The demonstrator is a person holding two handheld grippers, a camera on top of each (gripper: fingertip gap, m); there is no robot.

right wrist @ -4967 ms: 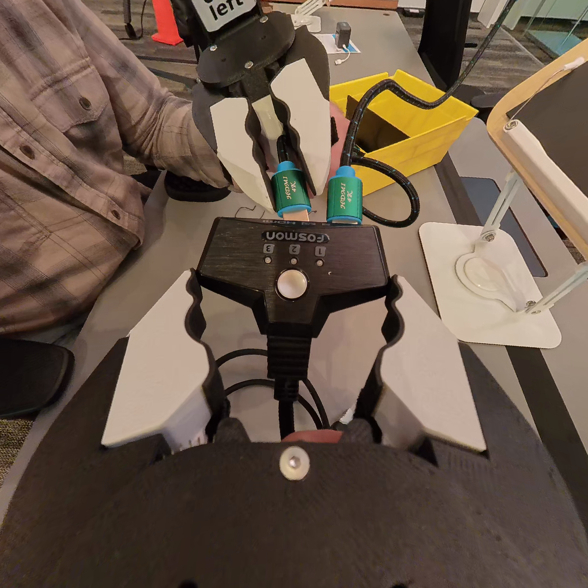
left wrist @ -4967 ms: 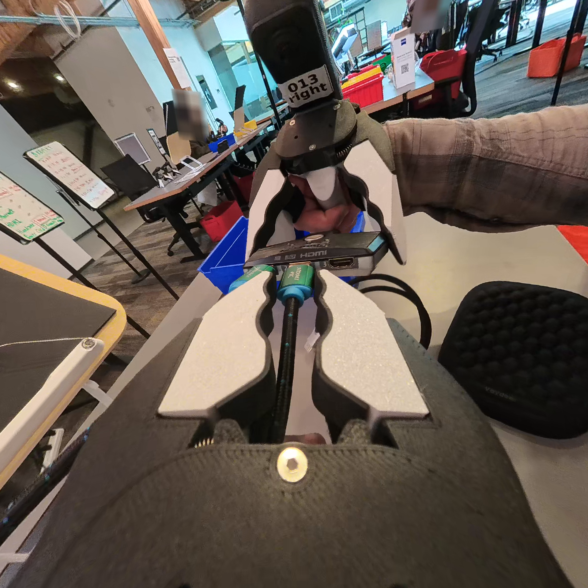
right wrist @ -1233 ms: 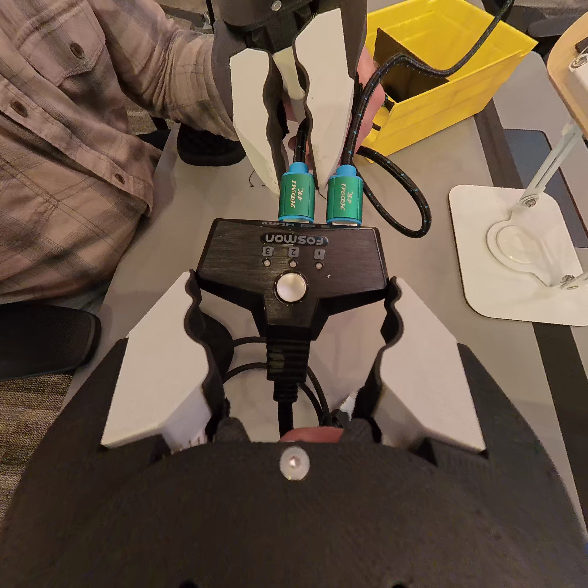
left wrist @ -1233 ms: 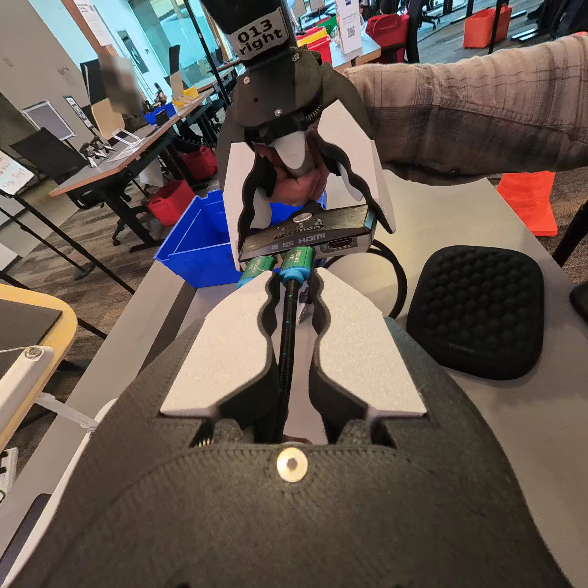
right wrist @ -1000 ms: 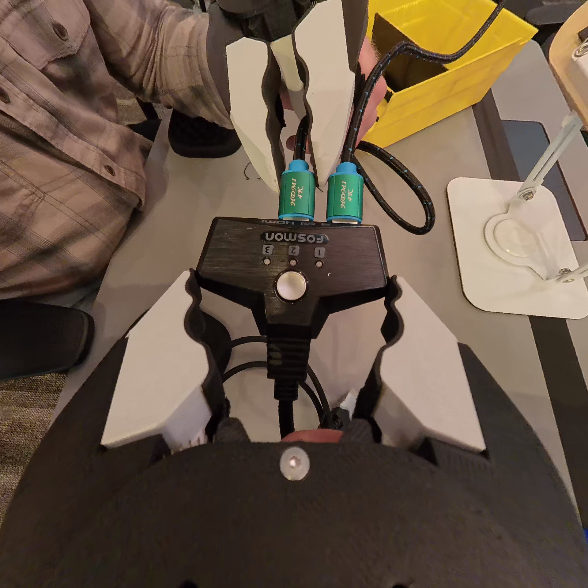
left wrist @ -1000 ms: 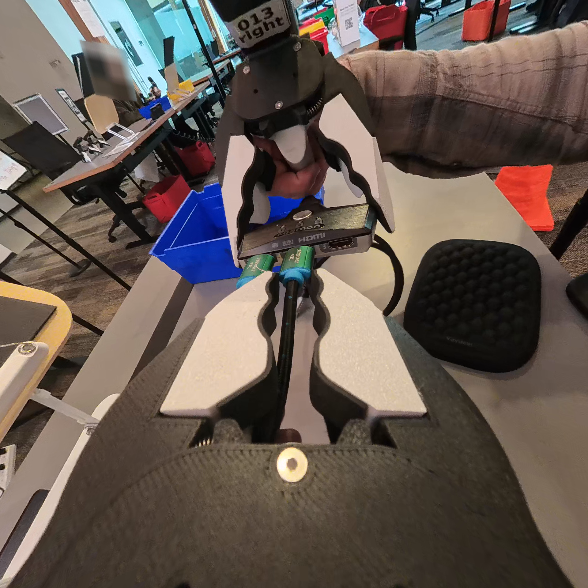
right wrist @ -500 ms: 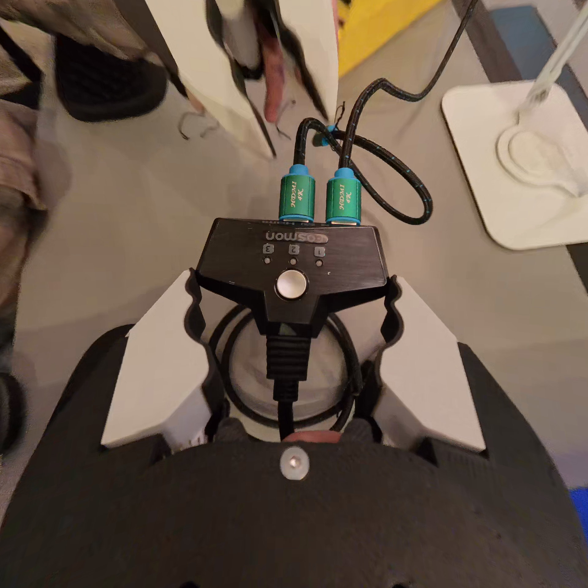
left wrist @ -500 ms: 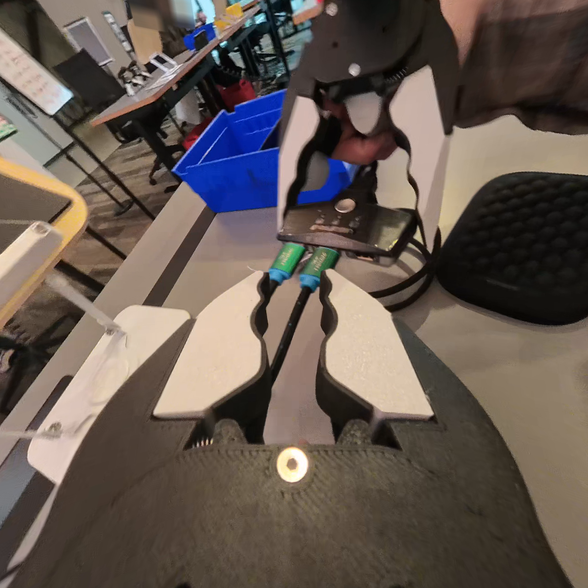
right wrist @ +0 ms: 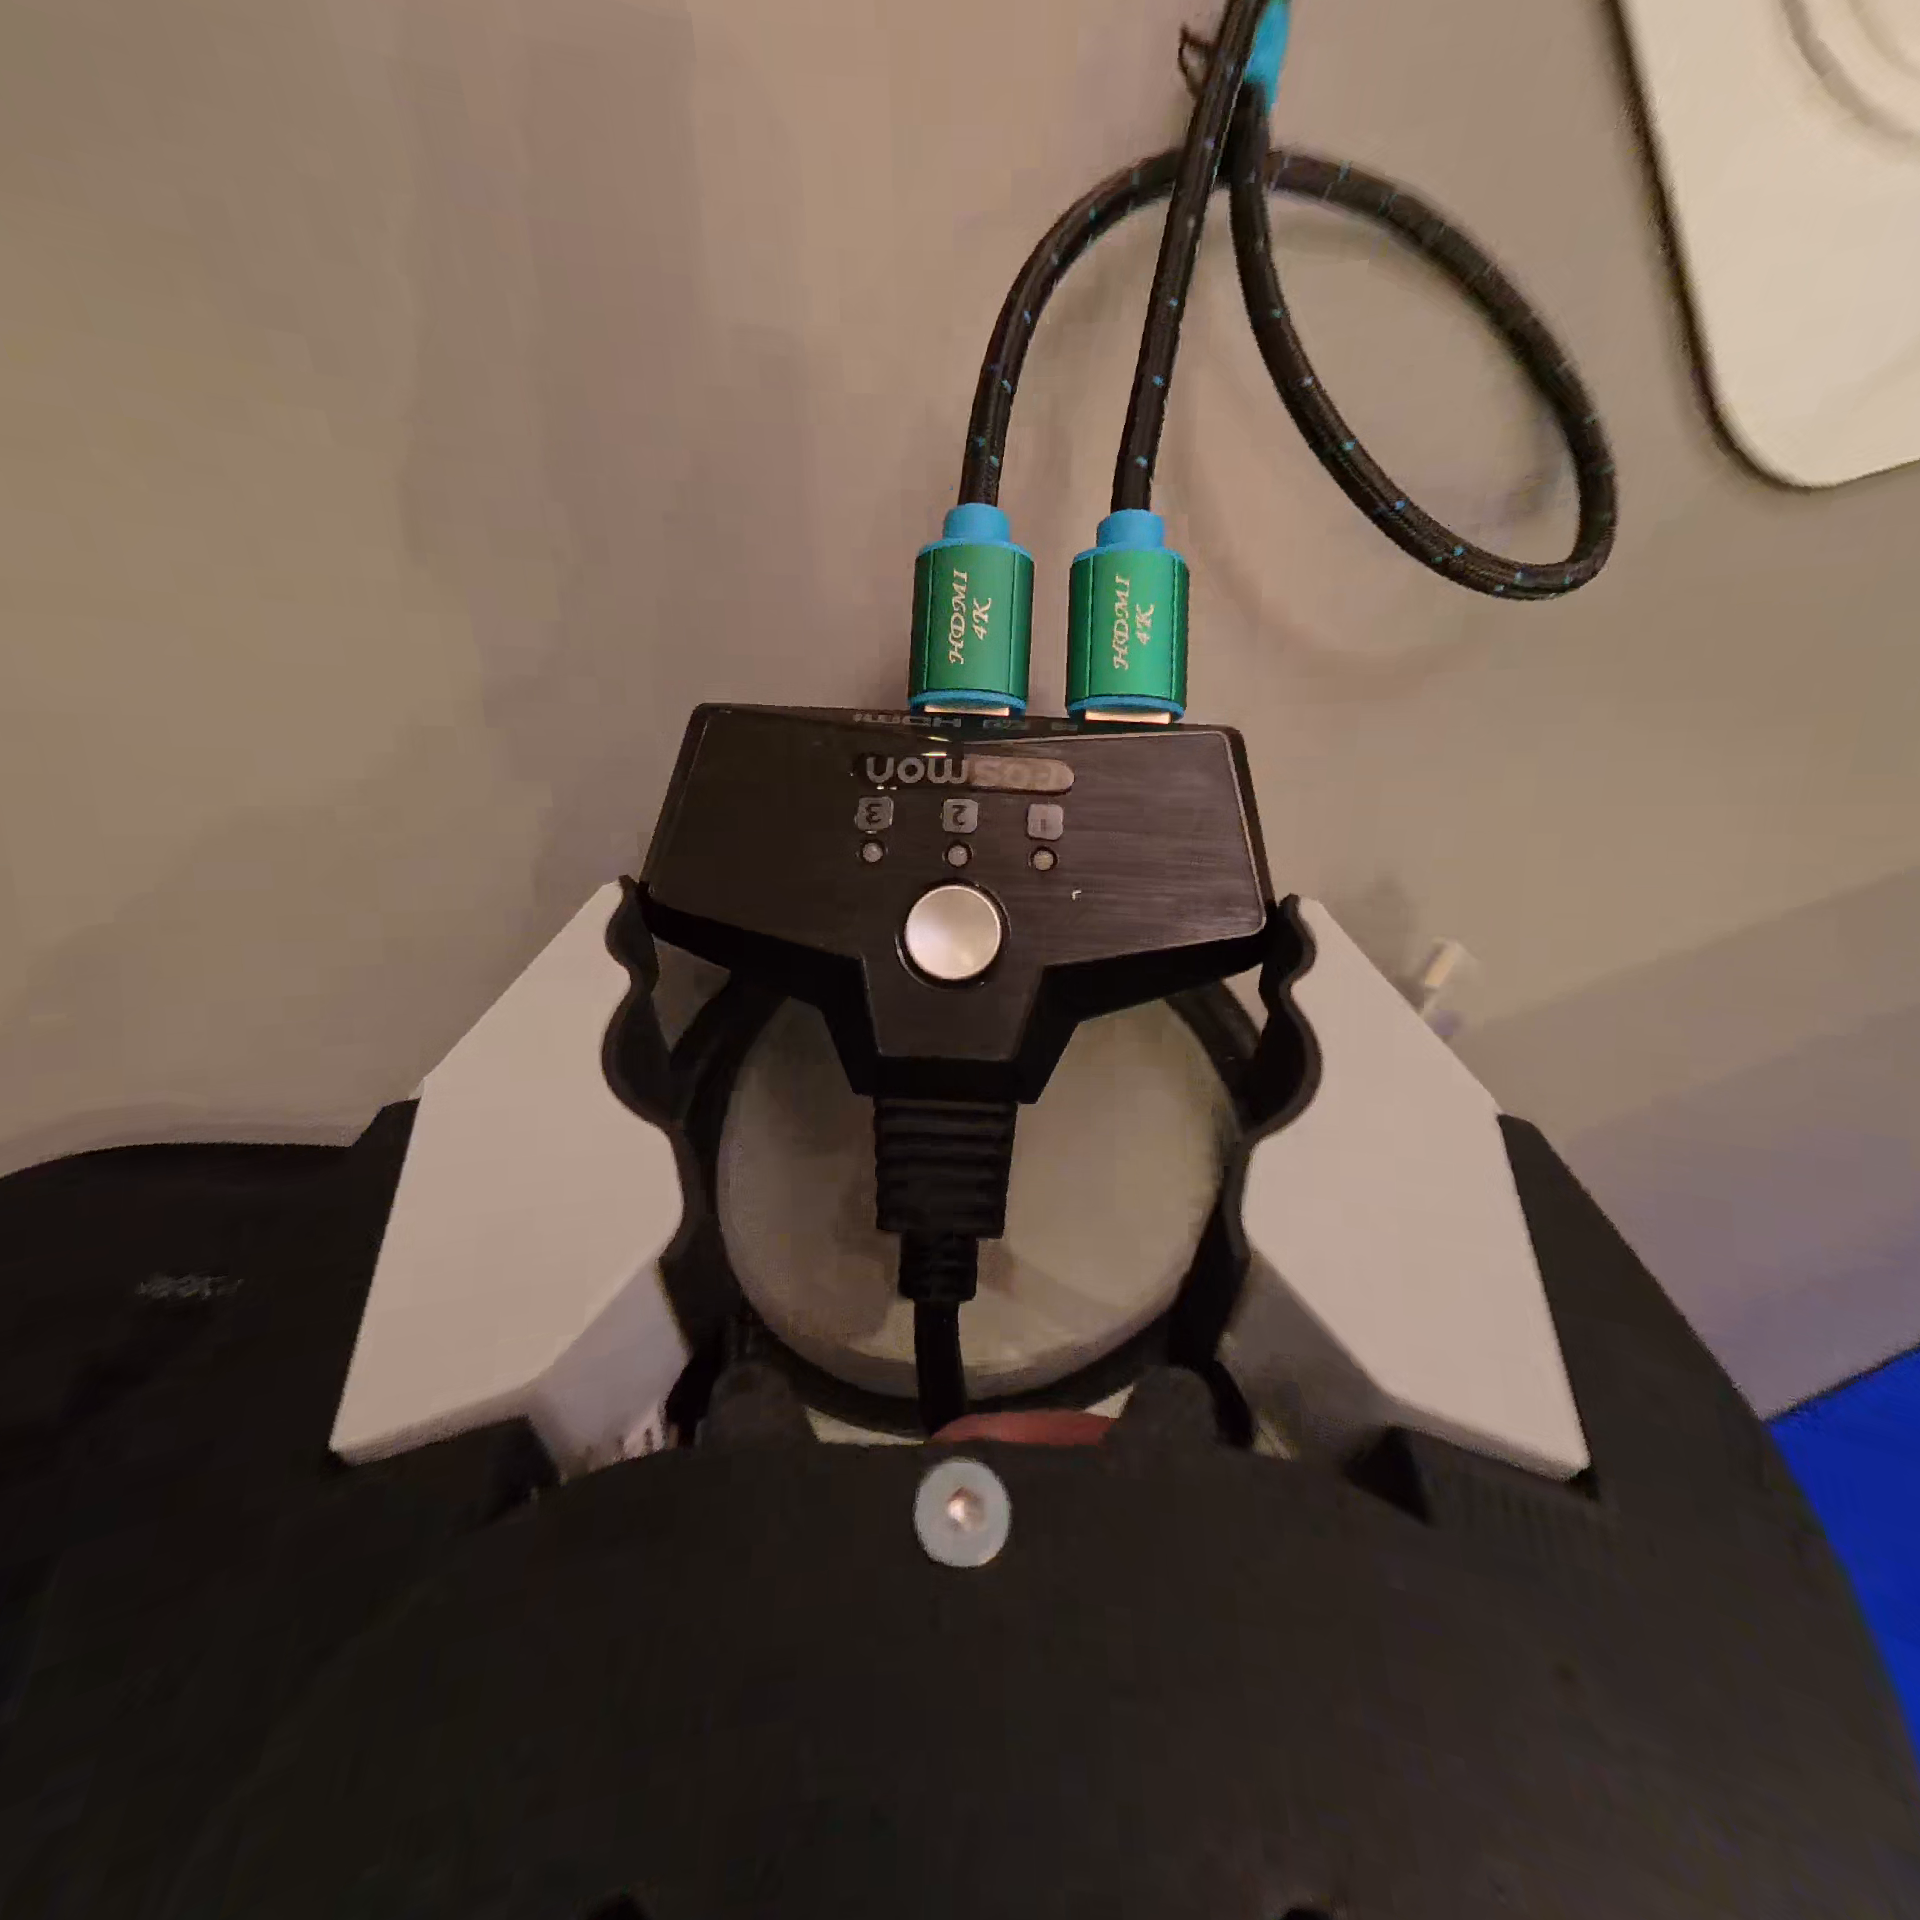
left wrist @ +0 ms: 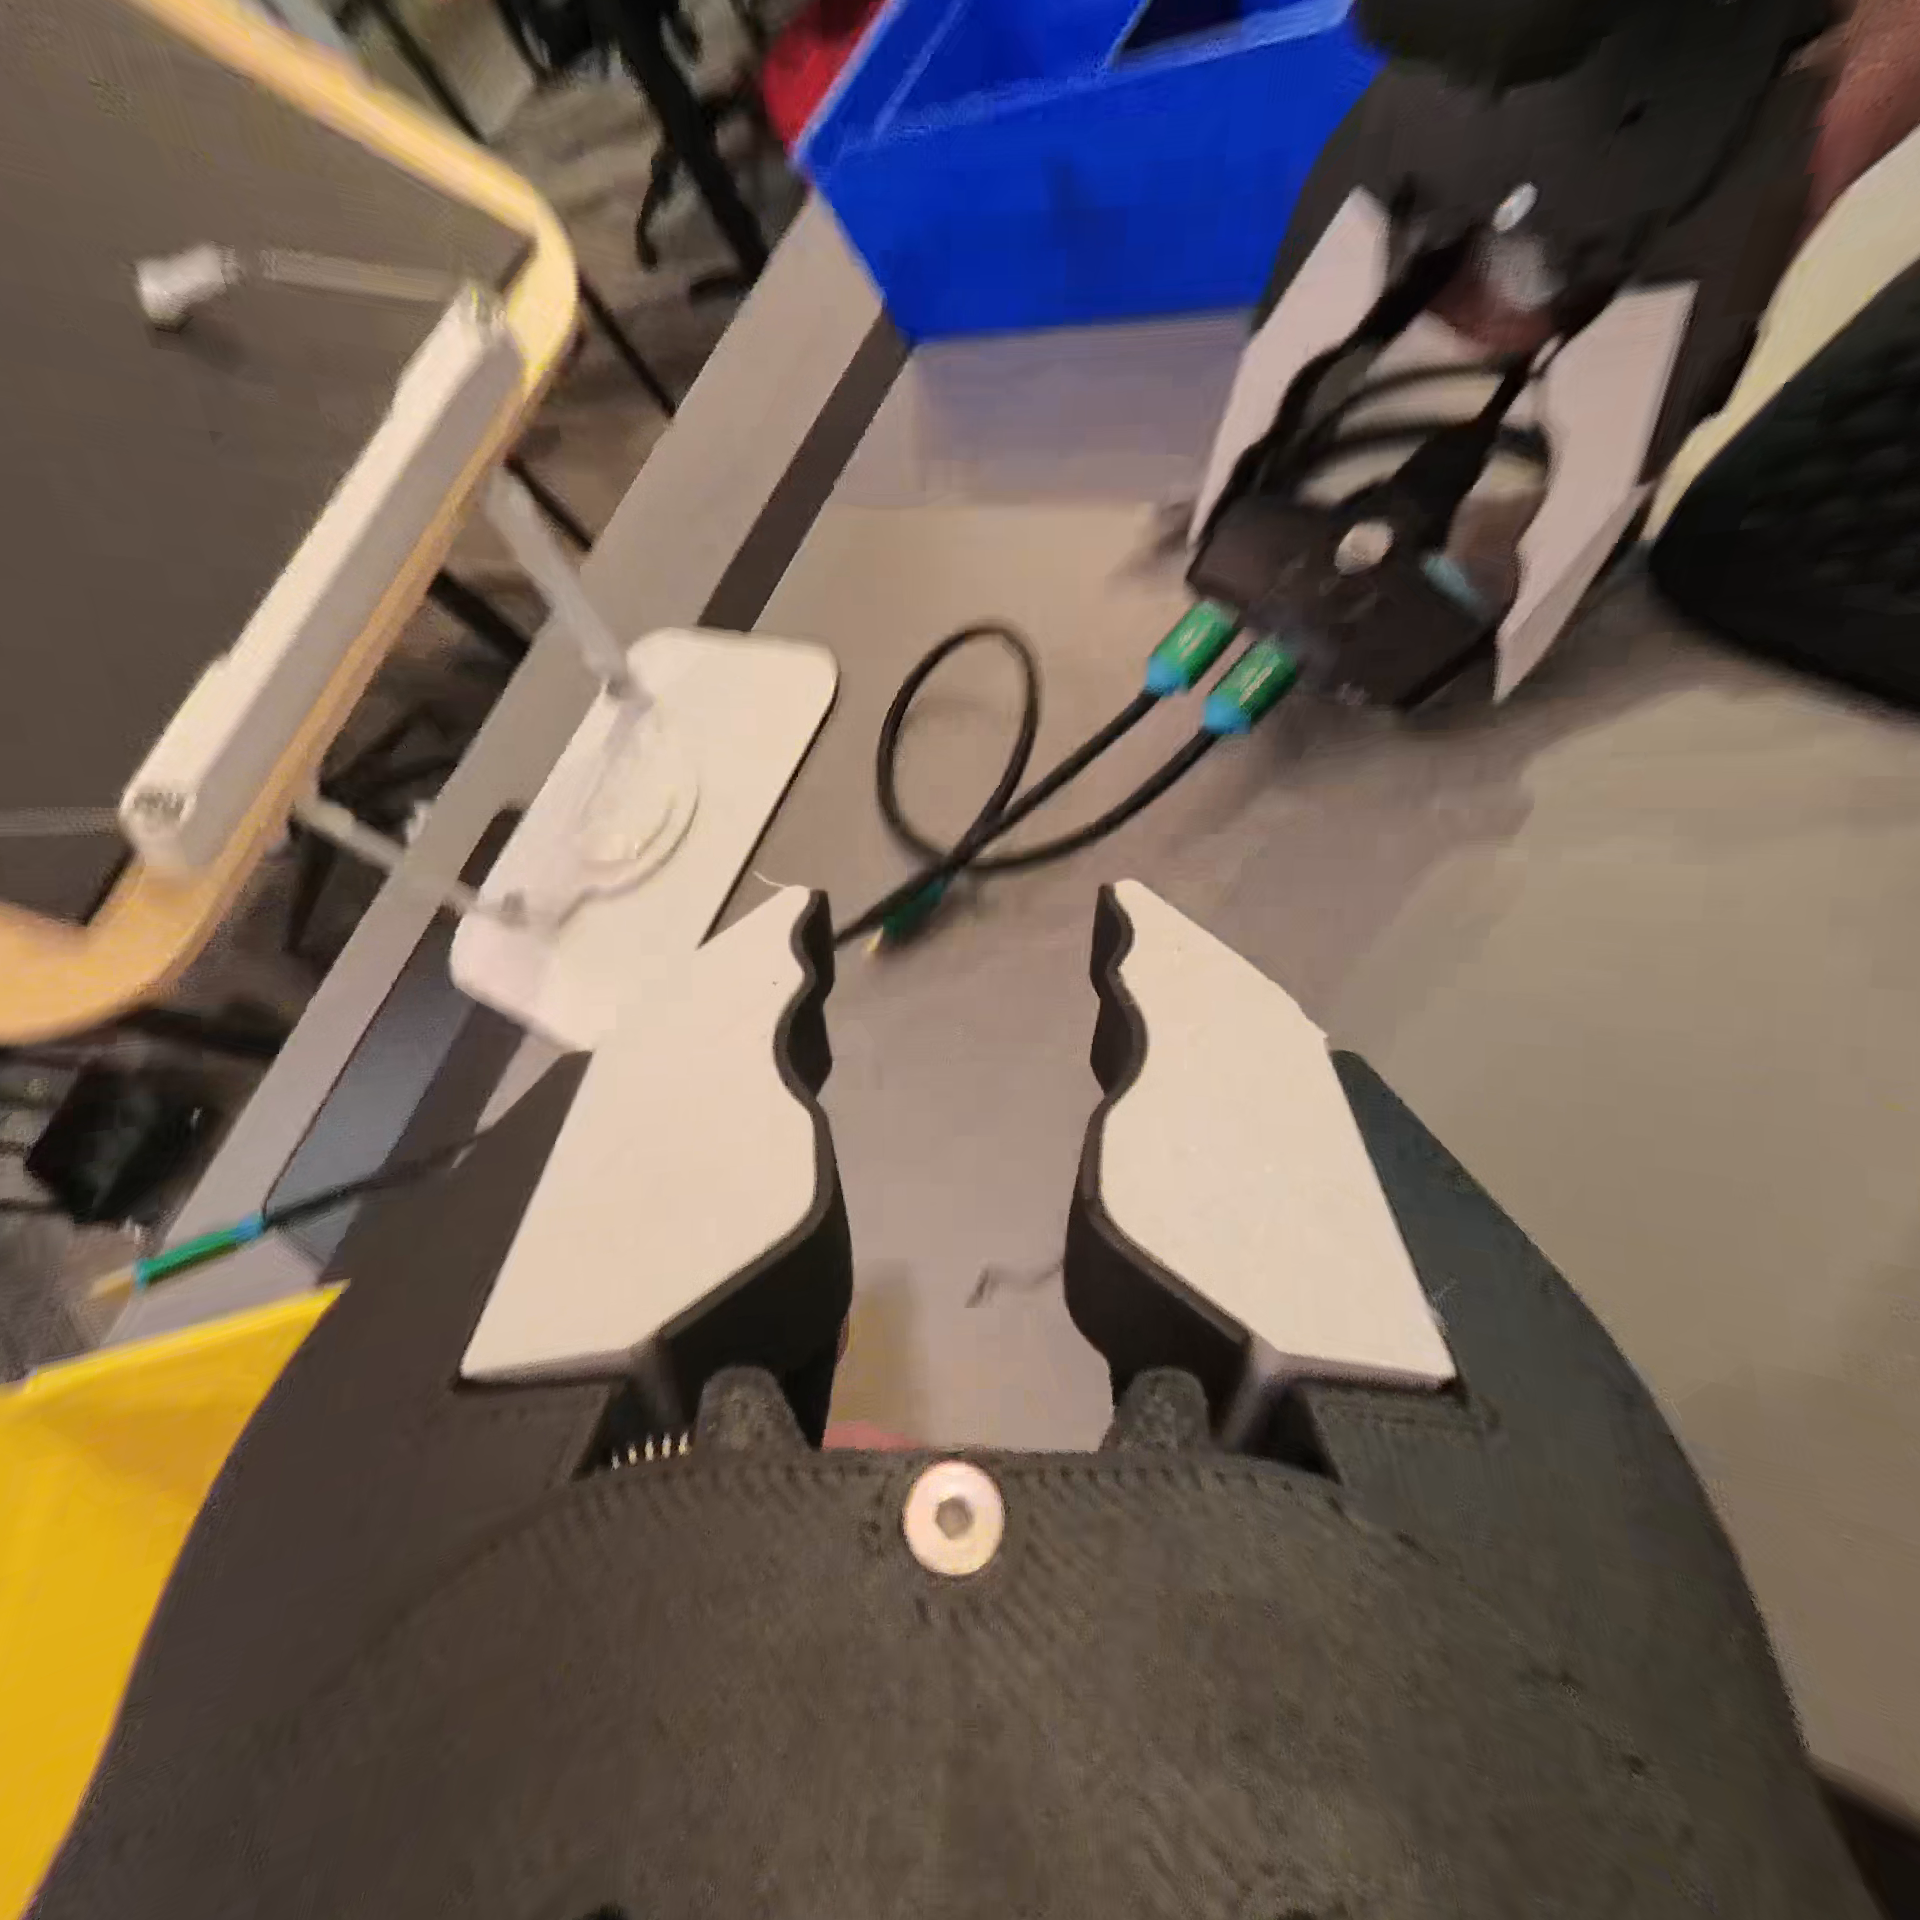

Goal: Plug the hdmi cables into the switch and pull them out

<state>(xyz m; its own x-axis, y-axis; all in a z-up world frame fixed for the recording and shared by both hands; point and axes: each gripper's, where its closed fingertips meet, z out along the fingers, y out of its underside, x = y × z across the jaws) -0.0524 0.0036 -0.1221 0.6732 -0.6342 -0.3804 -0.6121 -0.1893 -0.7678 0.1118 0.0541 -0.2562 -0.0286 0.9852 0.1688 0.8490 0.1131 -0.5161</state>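
The black switch (right wrist: 956, 842) sits at the centre of the right wrist view, low over the grey table (right wrist: 364, 416). The right gripper (right wrist: 956, 971) has its jaws clamped on the switch's two sides. Two green plugs, one (right wrist: 971, 634) beside the other (right wrist: 1127, 639), are seated in its far edge, and their braided cables (right wrist: 1434, 488) run to the upper right of the frame, one curling into a loop. In the left wrist view the switch (left wrist: 1340, 613) appears at the upper right, blurred. The left gripper (left wrist: 961, 940) fills the lower centre with its jaws spread apart and holding nothing. Above its fingertips a loose green plug (left wrist: 914, 914) lies on the table. A blue bin (left wrist: 1060, 177) stands at the top, a white stand base (left wrist: 665, 800) at the left, a yellow bin (left wrist: 94, 1538) in the lower left corner.
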